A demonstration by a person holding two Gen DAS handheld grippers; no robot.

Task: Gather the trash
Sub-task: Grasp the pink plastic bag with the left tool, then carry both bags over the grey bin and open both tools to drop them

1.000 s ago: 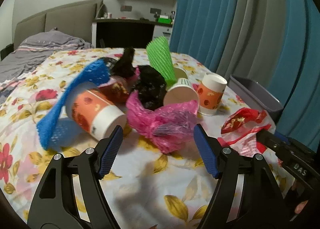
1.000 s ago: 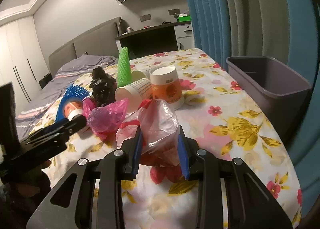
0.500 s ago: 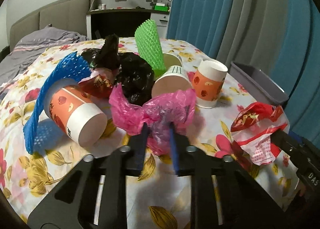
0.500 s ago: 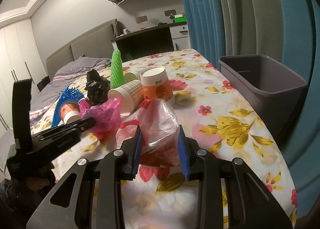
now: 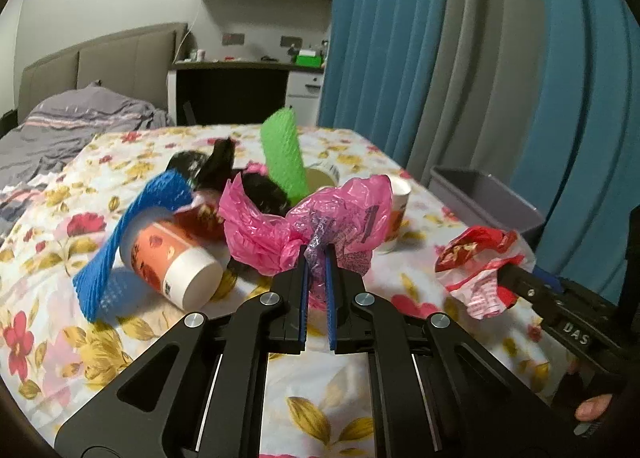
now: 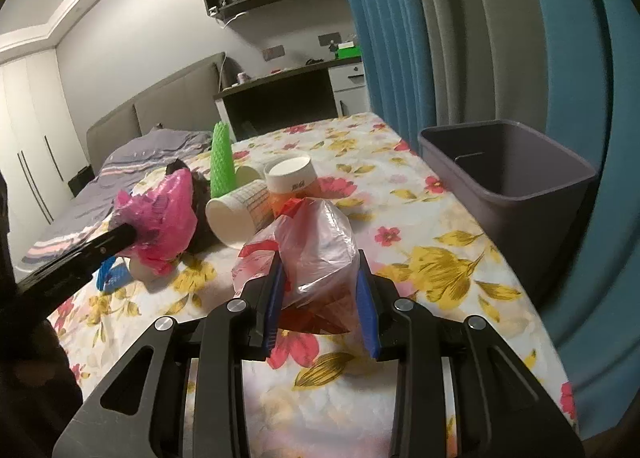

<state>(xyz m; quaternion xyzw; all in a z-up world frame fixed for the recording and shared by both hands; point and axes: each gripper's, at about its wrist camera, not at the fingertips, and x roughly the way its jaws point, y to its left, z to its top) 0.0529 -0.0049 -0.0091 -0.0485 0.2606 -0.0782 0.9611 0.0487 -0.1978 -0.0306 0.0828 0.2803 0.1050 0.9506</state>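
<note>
Surface: table w/ floral cloth (image 5: 328, 410); bed w/ grey bedding behind it.
Bin: 1 grey bin (image 6: 516, 177), at table's right edge by the blue curtain, looks empty inside.
Cups: 4 paper cups seen. 1 orange-print cup (image 5: 172, 262) on its side near the left; 1 orange-print cup upright (image 6: 292, 181); 1 white gridded cup (image 6: 236, 213) on its side; 1 more, only the rim shows behind the green sleeve.
Foam net sleeves: 2. blue sleeve (image 5: 120, 246) draped over the lying cup; green sleeve (image 5: 284, 153) standing upright in the pile.
Bags: pink bag (image 5: 304, 225) x1; red-and-clear bag (image 6: 316, 254) x1; black bag (image 5: 260, 189), at least 1, count unclear.
Left gripper (image 5: 316, 258): fingers nearly together, pinching the knot of the pink bag; bag held clear above the cloth, in front of the pile.
Right gripper (image 6: 320, 278): fingers part-way apart, pressed on both sides of the red-and-clear bag; bag off the table, left of the bin.
Change vs 1 s back: left fingers stood wide either side of the pink bag as it lay on the cloth; they have just been closing, w/ the bag between them, and the bag is now lifted. Right grip and its bag same as before.
</note>
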